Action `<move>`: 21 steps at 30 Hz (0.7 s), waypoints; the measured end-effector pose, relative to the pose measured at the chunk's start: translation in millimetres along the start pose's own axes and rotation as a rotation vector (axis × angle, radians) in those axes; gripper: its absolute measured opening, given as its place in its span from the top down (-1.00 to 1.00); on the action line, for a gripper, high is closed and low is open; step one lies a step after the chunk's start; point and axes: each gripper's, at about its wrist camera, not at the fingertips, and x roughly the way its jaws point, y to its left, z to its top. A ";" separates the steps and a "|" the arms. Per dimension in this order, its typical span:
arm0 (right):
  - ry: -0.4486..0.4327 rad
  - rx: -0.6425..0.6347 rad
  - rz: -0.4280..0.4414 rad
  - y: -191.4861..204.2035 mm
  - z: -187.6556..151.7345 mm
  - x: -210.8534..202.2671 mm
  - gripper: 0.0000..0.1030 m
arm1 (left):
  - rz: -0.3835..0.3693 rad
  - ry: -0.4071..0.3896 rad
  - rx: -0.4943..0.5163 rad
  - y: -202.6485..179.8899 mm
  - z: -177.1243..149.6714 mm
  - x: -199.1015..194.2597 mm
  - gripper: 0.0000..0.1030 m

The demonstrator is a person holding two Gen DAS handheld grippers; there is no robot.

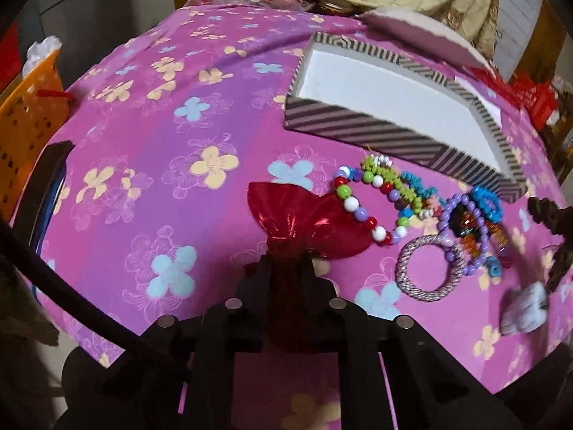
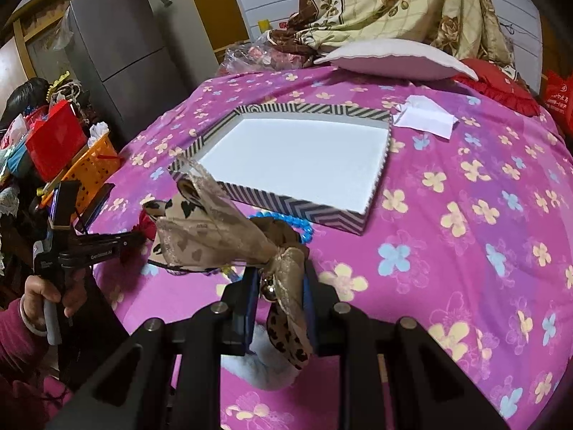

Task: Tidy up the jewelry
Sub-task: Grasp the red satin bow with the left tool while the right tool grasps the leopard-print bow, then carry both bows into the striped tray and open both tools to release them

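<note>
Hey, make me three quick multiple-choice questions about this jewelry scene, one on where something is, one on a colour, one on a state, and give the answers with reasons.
1. Where does the bead bracelet pile lie?
A. Inside the striped box
B. On the bedspread beside the box
C. In the orange basket

2. What colour is the bow in the left gripper?
A. Red
B. Blue
C. White

3. What is the state of the striped box?
A. Lidded
B. Full of jewelry
C. Open and empty

Answers: 1 B, the beads rest on the floral bedspread just outside the box wall. 2 A, the shiny red bow is pinched there. 3 C, only its bare white floor shows, while the right gripper grips a leopard-print bow.
</note>
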 end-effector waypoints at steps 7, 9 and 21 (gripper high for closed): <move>-0.029 0.046 0.008 2.3 14.4 0.2 0.55 | -0.004 -0.105 0.002 -0.2 16.4 -50.5 0.82; -0.034 0.061 -0.001 1.2 20.2 2.6 0.55 | -0.015 -0.126 0.019 -7.8 22.5 -58.4 0.82; -0.066 0.225 -0.010 -33.1 84.6 33.5 0.55 | -0.068 -0.129 0.111 -98.2 77.1 -34.4 0.82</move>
